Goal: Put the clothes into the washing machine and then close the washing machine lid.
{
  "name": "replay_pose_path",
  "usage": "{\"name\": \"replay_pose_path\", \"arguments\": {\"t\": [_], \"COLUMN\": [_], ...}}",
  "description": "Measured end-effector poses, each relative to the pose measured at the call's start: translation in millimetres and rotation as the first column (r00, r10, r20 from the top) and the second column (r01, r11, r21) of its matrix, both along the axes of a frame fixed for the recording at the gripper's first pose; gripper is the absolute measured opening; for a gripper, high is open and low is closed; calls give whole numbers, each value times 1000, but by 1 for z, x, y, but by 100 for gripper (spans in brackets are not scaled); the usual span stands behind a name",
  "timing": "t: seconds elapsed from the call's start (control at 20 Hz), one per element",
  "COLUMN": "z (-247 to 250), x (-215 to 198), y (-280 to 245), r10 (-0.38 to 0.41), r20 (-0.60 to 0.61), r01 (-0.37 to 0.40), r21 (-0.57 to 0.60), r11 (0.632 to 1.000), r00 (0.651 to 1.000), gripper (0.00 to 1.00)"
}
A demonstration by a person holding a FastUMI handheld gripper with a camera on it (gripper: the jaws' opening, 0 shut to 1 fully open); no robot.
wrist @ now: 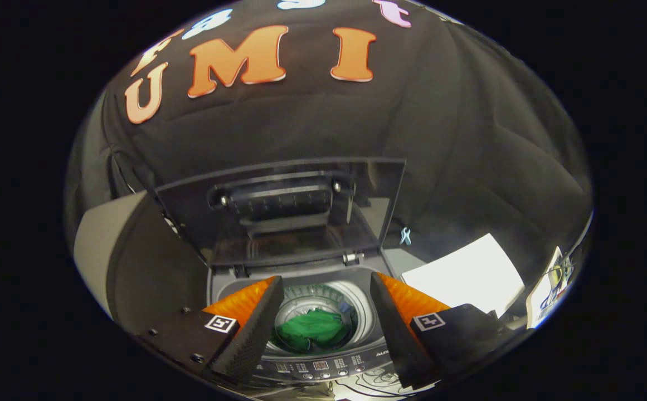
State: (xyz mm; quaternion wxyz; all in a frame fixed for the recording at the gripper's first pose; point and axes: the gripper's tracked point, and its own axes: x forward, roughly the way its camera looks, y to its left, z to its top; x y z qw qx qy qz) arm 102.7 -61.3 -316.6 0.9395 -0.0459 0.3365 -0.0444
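- Your gripper (pixel 323 328) is hovering above the washing machine (pixel 323 365) with its jaws released, standing wide apart and holding nothing.
- Just under the jaws, at 6 o'clock, the control panel (pixel 323 367) is running side to side along the machine's front edge.
- Between the two fingers and below them, the green clothes (pixel 309 331) are lying down inside the drum (pixel 351 303), so by my reading the first half of the task is looking done.
- Beyond the drum, at 12 o'clock from the jaws, the lid (pixel 284 211) is standing open and nearly upright, leaning back toward the booth wall. Its hinge (pixel 352 258) line is running 9 to 3 along the back of the opening, and its free edge is sitting highest and farthest from you.
- The coming move is turning on that: you are likely needing to reach up and past the drum toward 12, catching the free edge and swinging it down toward 6.
- Off at 3 o'clock, a white sheet (pixel 465 275) is lying beside the machine, well clear of the lid's path.
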Motion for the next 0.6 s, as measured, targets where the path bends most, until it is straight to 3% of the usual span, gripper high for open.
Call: {"name": "replay_pose_path", "arguments": {"t": [0.3,0.6], "z": [66,98], "x": [36,83], "y": [14,24], "r10": [49,74], "r20": [141,218], "r01": [-48,-73], "r21": [-9,-13], "r11": [999,997], "r00": [989,973], "gripper": [99,99]}}
